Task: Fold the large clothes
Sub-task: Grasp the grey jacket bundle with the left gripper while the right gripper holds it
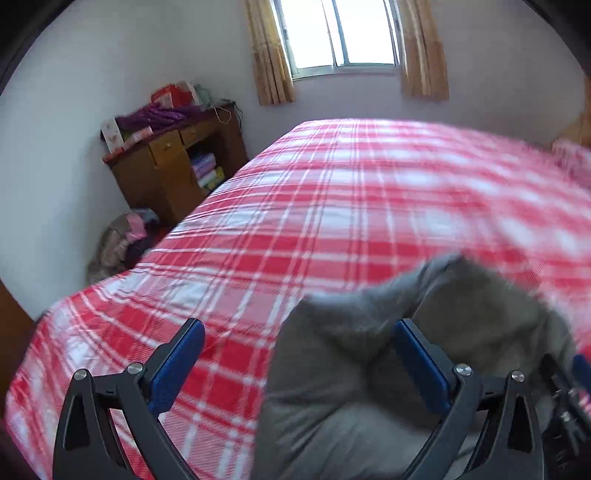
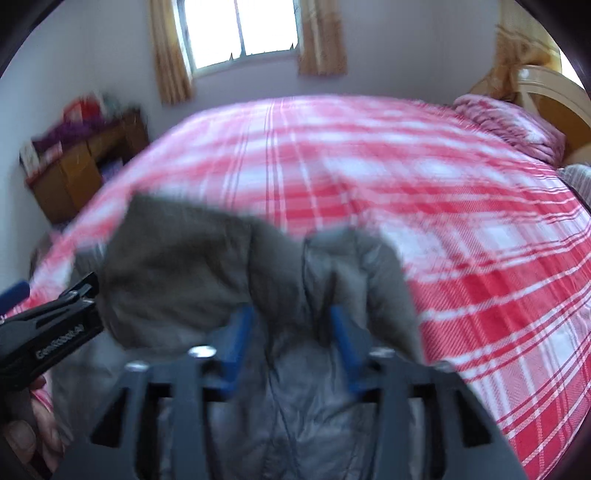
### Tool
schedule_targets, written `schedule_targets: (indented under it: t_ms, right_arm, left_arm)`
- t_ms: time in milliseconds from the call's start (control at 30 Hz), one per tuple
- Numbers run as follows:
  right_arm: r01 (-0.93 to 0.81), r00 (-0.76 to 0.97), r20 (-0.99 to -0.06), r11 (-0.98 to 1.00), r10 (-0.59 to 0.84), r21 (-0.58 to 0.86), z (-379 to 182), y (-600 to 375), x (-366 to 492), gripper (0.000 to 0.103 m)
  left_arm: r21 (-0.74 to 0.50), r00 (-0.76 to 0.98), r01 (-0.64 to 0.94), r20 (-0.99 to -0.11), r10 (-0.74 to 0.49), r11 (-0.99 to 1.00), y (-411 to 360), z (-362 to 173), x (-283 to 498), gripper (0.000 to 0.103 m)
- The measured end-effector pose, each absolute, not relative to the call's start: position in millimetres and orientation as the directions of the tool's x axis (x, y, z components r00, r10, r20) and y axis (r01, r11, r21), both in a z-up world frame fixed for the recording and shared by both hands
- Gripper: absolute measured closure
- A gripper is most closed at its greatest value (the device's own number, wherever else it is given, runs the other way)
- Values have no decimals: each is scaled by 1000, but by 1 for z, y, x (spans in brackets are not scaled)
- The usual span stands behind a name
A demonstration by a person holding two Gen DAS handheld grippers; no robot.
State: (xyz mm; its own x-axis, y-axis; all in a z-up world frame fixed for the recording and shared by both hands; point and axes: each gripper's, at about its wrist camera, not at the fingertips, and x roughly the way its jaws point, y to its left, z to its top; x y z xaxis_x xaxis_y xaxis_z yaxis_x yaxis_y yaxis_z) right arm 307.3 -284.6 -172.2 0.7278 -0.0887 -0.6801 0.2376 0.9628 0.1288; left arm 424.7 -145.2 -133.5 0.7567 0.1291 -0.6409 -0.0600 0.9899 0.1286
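A grey padded garment (image 1: 343, 413) lies bunched on the red and white checked bed (image 1: 332, 203) at its near edge. My left gripper (image 1: 301, 354) stands open wide. Its right pad is over the garment's left part, its left pad over bare sheet, and neither presses on cloth. In the right wrist view the garment (image 2: 177, 258) spreads in front of and under my right gripper (image 2: 291, 339). Those blue pads stand apart with a fold of grey cloth between them, and the blur hides any contact. The left gripper's black finger (image 2: 74, 306) shows at that view's left edge.
A wooden desk (image 1: 173, 162) piled with things stands by the far left wall, with a heap of clothes (image 1: 122, 240) on the floor beside it. A curtained window (image 1: 340, 33) is behind the bed. A pink quilt (image 2: 509, 122) and headboard (image 2: 554, 99) are at the right. A hand (image 2: 22, 439) holds the left gripper.
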Motion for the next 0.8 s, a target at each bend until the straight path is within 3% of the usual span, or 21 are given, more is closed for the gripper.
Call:
schedule_targets:
  t_ms: [200,333,800]
  right_arm:
    - [262,713,-695,954,-89,147,-172,-302,345,43]
    - [265,673,-738,947,-46,183,-204,-316,355,41]
    - [258,637,-767,959,-79,115,-220,-306,361,39]
  left_arm:
    - [257,716,-17,-672,191,966,-171,-174,463,1]
    - [158,682,-36,-718,139,987,-158,-191,470,1]
    - [262,699,-47,-681,219,964,-173,-205,468,1]
